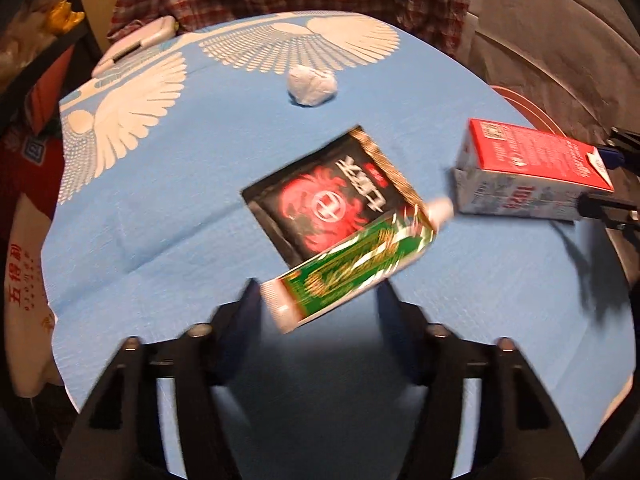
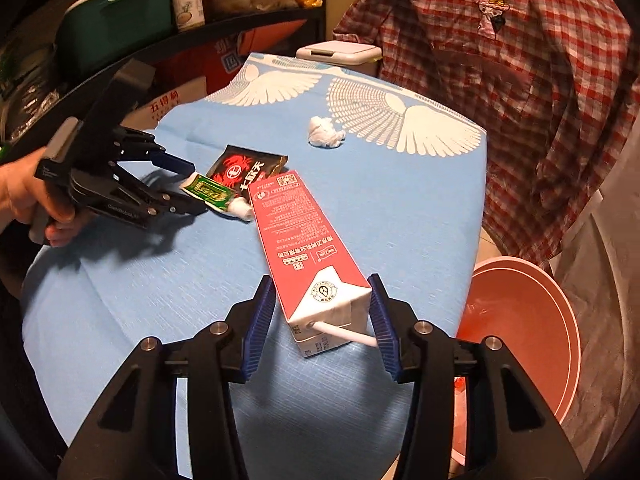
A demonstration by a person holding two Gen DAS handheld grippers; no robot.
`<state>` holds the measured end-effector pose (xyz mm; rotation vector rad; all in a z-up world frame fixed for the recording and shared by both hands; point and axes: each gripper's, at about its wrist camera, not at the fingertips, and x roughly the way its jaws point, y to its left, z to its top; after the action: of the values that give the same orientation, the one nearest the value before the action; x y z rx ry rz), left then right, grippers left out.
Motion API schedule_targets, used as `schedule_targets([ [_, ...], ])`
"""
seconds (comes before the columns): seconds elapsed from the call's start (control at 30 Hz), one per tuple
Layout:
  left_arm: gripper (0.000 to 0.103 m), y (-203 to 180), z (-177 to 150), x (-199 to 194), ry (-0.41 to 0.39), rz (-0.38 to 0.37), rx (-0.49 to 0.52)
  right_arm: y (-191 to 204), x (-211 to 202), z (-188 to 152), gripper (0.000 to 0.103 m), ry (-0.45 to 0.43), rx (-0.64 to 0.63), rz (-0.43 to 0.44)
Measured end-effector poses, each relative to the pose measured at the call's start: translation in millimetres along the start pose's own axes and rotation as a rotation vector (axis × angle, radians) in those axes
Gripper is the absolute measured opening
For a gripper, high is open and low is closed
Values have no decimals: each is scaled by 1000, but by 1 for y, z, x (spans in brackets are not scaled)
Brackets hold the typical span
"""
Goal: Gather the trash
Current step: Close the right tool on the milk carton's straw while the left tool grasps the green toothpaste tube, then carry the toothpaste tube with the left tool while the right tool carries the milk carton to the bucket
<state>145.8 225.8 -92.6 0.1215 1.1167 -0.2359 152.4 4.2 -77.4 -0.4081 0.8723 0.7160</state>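
A green tube lies slanted between the fingers of my left gripper, which is shut on it; the tube looks blurred. Under its far end sits a black and red packet. Farther back, a crumpled white tissue ball rests on the blue cloth. My right gripper is shut on the straw end of a red and white drink carton, blue pads against both sides. The right wrist view also shows the left gripper around the green tube, and the packet and tissue.
The table wears a blue cloth with white wing prints. A red round bin stands below its right edge. A white lidded box sits behind the far edge, a plaid shirt hangs beyond, and cluttered shelves stand at left.
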Motion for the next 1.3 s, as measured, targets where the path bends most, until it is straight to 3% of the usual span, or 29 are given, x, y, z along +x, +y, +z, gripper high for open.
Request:
schedule_targets([
  [0.03,34,-1,0,-1,11,-10,1,1,1,0,48,5,1,3],
  [0.1,26,-4,-1,-4,39,-31,6,2,3,0,48,10,-1,7],
  [0.2,26,-9,-4,-12,47,-60,37,2,3,1,48,9,-4,5],
  [0.27,35,-12,-4,-15,23,-39,50,2,3,2,48,4,2,-2],
  [0.33,56,-14,-1,-15,-10,-3,50,0,1,2,49,-9,19,-14],
  [0.53,62,-22,14,-6,-49,15,59,2,5,4,50,-3,30,-22],
  [0.6,69,-22,18,-3,-61,17,45,3,7,4,52,1,28,-20],
  [0.83,69,-29,23,11,-35,-6,51,2,15,5,53,16,34,-17],
  [1.03,37,-17,20,6,10,-36,5,4,16,7,49,18,24,-8],
  [1.2,31,-8,11,2,73,-86,-34,9,14,8,47,23,14,-4],
  [1.3,31,-12,10,0,76,-77,-25,11,13,8,47,22,10,-2],
])
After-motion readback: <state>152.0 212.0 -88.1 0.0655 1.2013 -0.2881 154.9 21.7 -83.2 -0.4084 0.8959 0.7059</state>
